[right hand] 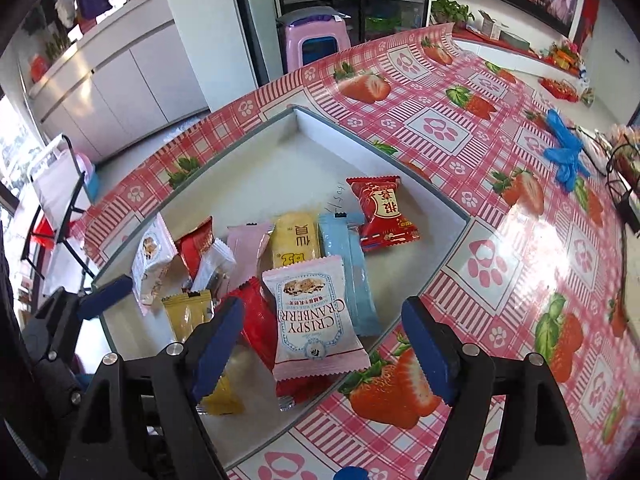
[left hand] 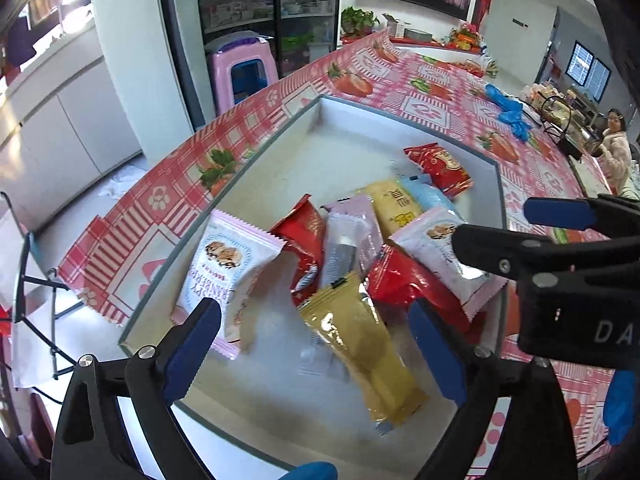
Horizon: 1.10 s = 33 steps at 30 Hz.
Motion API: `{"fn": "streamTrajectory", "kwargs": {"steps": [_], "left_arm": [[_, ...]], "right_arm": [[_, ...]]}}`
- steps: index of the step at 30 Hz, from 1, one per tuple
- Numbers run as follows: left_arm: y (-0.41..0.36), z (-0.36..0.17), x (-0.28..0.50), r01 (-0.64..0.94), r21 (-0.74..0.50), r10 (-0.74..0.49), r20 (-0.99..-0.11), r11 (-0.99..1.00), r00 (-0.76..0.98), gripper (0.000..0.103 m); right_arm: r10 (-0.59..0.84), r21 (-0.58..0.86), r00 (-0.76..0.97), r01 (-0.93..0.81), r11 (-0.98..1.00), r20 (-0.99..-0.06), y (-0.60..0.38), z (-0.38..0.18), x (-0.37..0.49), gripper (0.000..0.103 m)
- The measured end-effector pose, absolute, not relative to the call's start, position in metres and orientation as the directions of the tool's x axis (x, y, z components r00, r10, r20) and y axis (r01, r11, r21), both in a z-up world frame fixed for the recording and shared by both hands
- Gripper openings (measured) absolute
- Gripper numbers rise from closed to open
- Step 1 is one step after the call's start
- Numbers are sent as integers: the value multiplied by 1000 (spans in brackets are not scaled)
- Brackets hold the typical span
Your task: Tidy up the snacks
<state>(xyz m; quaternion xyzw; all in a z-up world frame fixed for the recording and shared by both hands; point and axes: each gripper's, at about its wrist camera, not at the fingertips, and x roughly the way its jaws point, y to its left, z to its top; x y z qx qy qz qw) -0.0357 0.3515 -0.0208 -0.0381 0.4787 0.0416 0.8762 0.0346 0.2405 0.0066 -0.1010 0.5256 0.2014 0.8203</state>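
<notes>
Lower centre, both tongs gape empty, left [left hand: 316, 344] and right [right hand: 324, 340], over a white tray [right hand: 400, 176] holding two pink cranberry packs [right hand: 316, 312], three red, two yellow, one blue, on strawberry oilcloth [right hand: 500, 240] by cabinets.

Strawberry-print table [right hand: 500, 264] – white tray [right hand: 256, 176], blue gloves [right hand: 566, 152]

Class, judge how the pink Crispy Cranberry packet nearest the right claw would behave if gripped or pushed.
The Crispy Cranberry packet looks puffy, so probably light and yielding. Its glossy film may slip between pads. It rests tilted on a red packet, so a push would likely slide it off.
</notes>
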Motion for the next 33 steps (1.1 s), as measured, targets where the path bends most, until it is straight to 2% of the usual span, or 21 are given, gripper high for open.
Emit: {"fn": "streamTrajectory", "kwargs": {"steps": [4, 6, 27, 33], "left_arm": [[352, -19, -37, -104, -28, 33, -839, 994, 542, 96], [353, -19, -37, -107, -32, 31, -842, 994, 538, 96], [345, -23, -39, -108, -14, 43, -863, 994, 503, 96], [343, -17, -44, -102, -12, 45, -840, 995, 540, 96]], "right_arm": [[187, 9, 370, -433, 901, -910, 239, 5, 34, 82], [181, 6, 368, -429, 903, -912, 237, 4, 34, 103], [190, 3, 365, -455, 890, -911, 234, 6, 20, 103], [194, 8, 367, -451, 892, -910, 230, 6, 17, 103]]}}
